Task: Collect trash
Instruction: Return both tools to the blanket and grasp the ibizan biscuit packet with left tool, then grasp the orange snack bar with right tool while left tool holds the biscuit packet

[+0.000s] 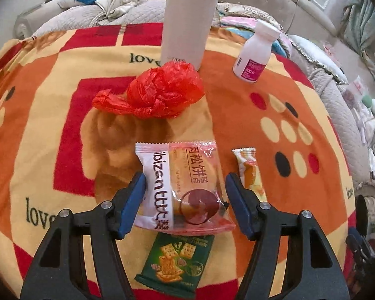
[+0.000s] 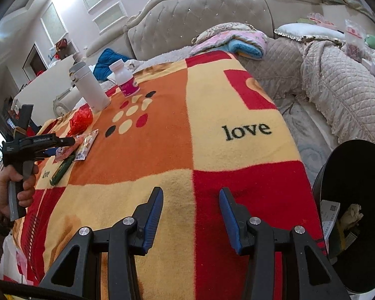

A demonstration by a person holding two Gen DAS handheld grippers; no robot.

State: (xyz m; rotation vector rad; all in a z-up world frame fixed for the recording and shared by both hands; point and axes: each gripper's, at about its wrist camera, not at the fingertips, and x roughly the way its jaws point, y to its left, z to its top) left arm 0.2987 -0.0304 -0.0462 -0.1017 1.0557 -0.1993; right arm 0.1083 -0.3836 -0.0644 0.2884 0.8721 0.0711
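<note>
My left gripper (image 1: 185, 178) is open, its blue pads on either side of a pink-and-white snack packet (image 1: 182, 187) lying on the blanket. A green cracker packet (image 1: 175, 262) lies just nearer, a small orange wrapper (image 1: 250, 172) to the right, and a knotted red plastic bag (image 1: 155, 92) farther off. My right gripper (image 2: 190, 195) is open and empty above the blanket's near right part. The left gripper (image 2: 62, 141) and these wrappers show at the far left of the right wrist view. A black trash bin (image 2: 357, 165) with some trash inside stands at the right.
A white thermos (image 1: 190, 22) and a white pill bottle (image 1: 255, 52) stand at the blanket's far edge. The orange, red and yellow "love" blanket (image 2: 212, 115) covers the surface. A quilted sofa with cushions and folded cloths (image 2: 337, 87) lies behind and to the right.
</note>
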